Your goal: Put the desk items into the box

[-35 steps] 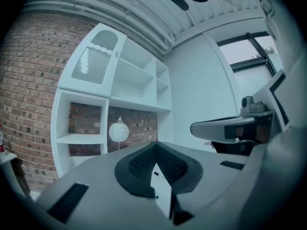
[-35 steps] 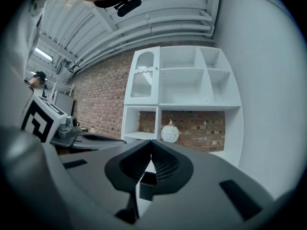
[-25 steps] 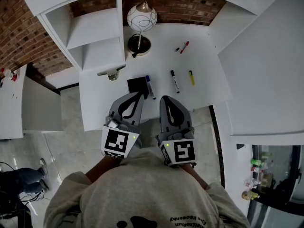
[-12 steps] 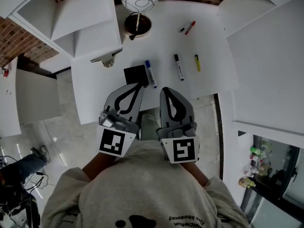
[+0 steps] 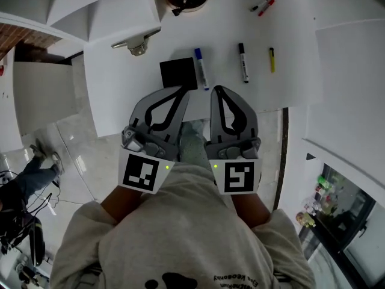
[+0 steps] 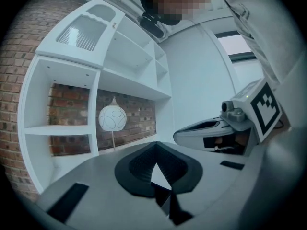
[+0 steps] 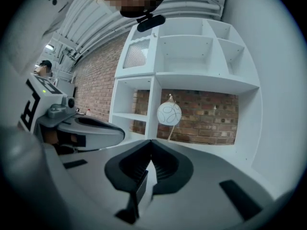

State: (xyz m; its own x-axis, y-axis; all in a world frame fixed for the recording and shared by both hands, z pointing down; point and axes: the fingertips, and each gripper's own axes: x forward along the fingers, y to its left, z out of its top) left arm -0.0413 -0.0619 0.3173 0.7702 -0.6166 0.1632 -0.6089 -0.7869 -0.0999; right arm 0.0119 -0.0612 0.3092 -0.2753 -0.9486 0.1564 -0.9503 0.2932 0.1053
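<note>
Head view: my left claw [image 5: 180, 93] and right claw [image 5: 218, 91] clenched empty, first pick not yet begun, so next I'd open one over the blue-and-white marker pen [image 5: 201, 77] beside the black square box [image 5: 178, 74]

White surface [image 5: 117, 95] backs onto a tall white shelving unit [image 7: 192, 66] of open compartments, red-brown brick wall [image 7: 211, 116] showing through its lower bays. A white globe lamp [image 7: 169, 114] with a looping line pattern stands on a thin stem before the brick. Floor [image 5: 75, 140] is pale glossy tile catching reflections; ceiling [image 7: 91, 18] is pale and ribbed; a bright window [image 6: 240, 44] sits high in a plain white wall.
</note>
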